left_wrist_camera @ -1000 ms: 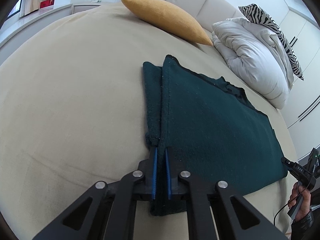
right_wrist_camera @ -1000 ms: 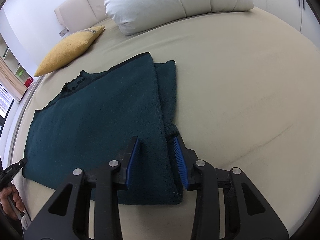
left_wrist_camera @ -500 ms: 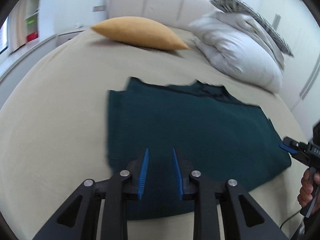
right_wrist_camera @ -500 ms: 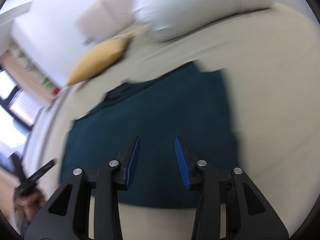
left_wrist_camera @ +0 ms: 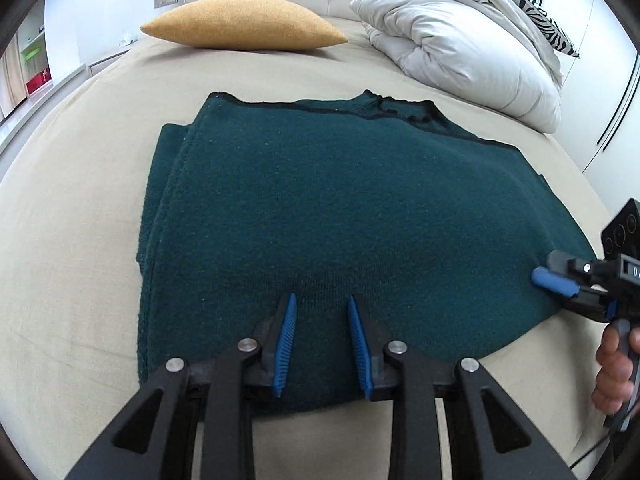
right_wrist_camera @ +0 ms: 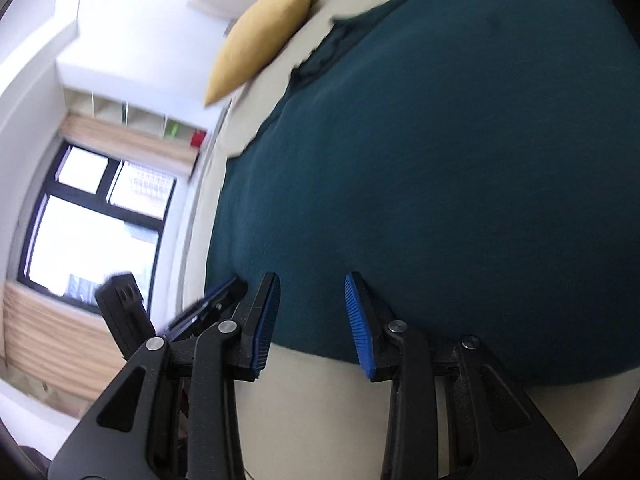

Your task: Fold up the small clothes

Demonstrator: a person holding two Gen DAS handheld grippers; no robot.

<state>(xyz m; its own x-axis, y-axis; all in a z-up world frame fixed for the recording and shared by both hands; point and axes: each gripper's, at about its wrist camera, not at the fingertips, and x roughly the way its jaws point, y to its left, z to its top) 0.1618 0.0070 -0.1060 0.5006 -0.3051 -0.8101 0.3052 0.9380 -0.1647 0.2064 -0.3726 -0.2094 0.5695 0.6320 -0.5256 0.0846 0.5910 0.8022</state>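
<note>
My left gripper (left_wrist_camera: 319, 338) hangs with jaws parted, nothing between the blue ribbed pads; both tips sit over the near hem of the dark teal knitted sweater (left_wrist_camera: 340, 208). The sweater lies flat on the beige bed sheet (left_wrist_camera: 72, 208) straight ahead of this gripper, sleeves folded in, a narrow folded strip showing along its left side and its black-edged neckline at the far end.

My right gripper (right_wrist_camera: 310, 318) is likewise parted and holds nothing. In the left wrist view it (left_wrist_camera: 560, 286) comes in from the right at the sweater's near right corner. From its own camera the view is rolled and blurred; the pads appear to straddle the sweater's edge (right_wrist_camera: 440, 160), though I cannot tell if they touch the cloth.

Beyond the sweater, ahead and left of the left gripper: a mustard-yellow lens-shaped cushion (left_wrist_camera: 244, 24). Ahead and right: a white bundled duvet (left_wrist_camera: 464, 44) with a zebra-striped pillow (left_wrist_camera: 532, 8) behind it.
</note>
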